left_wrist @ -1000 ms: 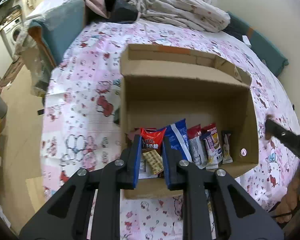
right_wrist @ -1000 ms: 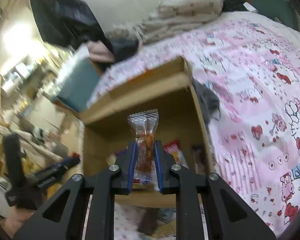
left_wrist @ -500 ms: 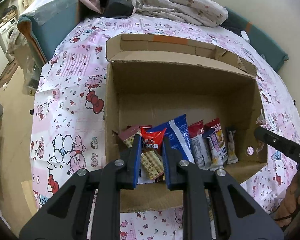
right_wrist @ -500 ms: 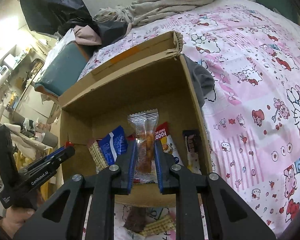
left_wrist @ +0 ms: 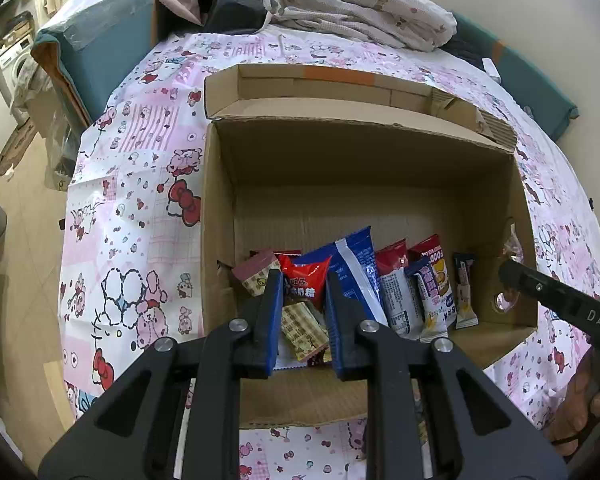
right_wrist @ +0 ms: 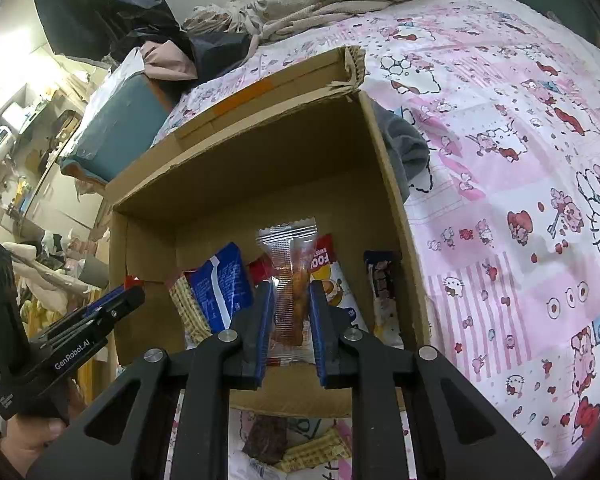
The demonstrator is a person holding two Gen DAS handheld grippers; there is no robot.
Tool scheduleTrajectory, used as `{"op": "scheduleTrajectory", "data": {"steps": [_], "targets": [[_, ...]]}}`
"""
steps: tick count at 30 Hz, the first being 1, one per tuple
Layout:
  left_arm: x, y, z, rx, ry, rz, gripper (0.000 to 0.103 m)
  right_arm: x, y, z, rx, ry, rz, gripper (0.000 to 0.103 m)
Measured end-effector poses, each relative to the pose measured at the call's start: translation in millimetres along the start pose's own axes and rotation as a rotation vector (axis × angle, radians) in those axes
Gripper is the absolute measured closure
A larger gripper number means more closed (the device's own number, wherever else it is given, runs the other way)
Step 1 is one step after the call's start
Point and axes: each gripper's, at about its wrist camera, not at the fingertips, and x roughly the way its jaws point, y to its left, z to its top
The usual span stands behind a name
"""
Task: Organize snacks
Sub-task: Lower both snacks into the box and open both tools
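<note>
Gripping clear snack packet | right gripper | left-wrist view: hidden
</note>
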Motion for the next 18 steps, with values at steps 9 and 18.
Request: {"op": "scheduleTrajectory", "data": {"steps": [9,18], "targets": [[-2,-3,-2,0.021,-0.004,0.001,0.085,1,0,1,0.011,0.003,0.039,0.080],[-12,-5,-2,0.026,-0.041,0.008,0.032,-10,-1,3,0.032,-0.053,0.069,0.027]]}}
